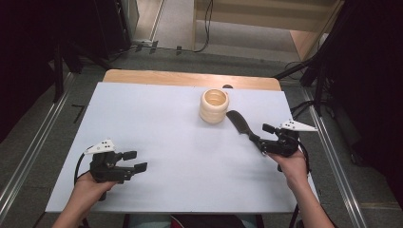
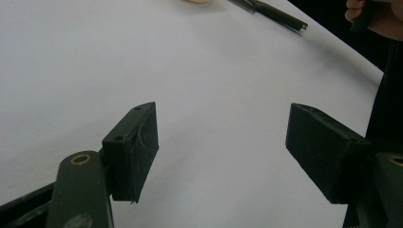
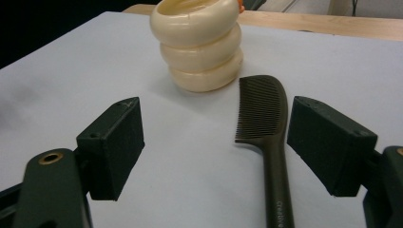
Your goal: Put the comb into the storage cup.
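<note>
While right claw (image 3: 214,147) gapes over black comb (image 3: 263,114), cream holder (image 3: 199,42) beside

In the left gripper view, the cream ringed holder (image 2: 197,1) is cut off by the top edge, leaving a sliver, and the comb (image 2: 278,13) loses its toothed head there too. In the right gripper view, the comb's handle runs off the bottom edge, and small lettering on it is too blurred to read. Beyond the table (image 1: 157,123) in the high view, darkness swallows both sides.
</note>
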Tool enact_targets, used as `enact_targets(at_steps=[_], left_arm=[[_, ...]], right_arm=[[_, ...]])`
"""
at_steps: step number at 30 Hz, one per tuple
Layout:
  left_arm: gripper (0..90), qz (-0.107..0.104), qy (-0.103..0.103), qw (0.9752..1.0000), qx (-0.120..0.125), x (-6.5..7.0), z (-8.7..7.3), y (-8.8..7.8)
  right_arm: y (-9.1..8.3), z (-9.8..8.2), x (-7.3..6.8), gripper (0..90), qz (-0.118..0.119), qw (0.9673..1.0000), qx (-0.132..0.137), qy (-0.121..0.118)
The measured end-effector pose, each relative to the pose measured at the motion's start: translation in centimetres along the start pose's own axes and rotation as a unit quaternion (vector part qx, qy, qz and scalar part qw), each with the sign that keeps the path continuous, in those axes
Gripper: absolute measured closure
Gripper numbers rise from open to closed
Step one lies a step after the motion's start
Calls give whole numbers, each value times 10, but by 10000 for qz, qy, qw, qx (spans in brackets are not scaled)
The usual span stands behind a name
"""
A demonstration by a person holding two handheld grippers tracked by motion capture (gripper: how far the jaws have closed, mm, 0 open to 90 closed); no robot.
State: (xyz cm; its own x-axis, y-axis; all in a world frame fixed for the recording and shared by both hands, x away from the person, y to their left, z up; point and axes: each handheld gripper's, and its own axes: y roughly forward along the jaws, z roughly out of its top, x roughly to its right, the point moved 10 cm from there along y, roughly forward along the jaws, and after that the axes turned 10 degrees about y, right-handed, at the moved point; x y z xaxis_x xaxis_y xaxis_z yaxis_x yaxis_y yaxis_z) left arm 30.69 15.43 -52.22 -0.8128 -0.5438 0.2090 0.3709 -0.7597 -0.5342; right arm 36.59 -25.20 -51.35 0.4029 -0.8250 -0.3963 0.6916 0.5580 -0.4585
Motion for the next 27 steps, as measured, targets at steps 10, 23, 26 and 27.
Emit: enact_targets(at_steps=[10, 23, 26, 27], left_arm=[[273, 1, -7, 10000, 4, 0, 0, 0], [273, -1, -6, 10000, 21, 0, 1, -1], [273, -2, -4, 10000, 21, 0, 1, -1], [273, -2, -4, 10000, 23, 0, 1, -1]], right_arm=[[9, 12, 21, 194, -234, 9996, 129, 46], [10, 12, 35, 207, -375, 9991, 173, 121], [10, 10, 37, 209, -415, 9989, 178, 135], [11, 9, 38, 210, -423, 9989, 176, 121]])
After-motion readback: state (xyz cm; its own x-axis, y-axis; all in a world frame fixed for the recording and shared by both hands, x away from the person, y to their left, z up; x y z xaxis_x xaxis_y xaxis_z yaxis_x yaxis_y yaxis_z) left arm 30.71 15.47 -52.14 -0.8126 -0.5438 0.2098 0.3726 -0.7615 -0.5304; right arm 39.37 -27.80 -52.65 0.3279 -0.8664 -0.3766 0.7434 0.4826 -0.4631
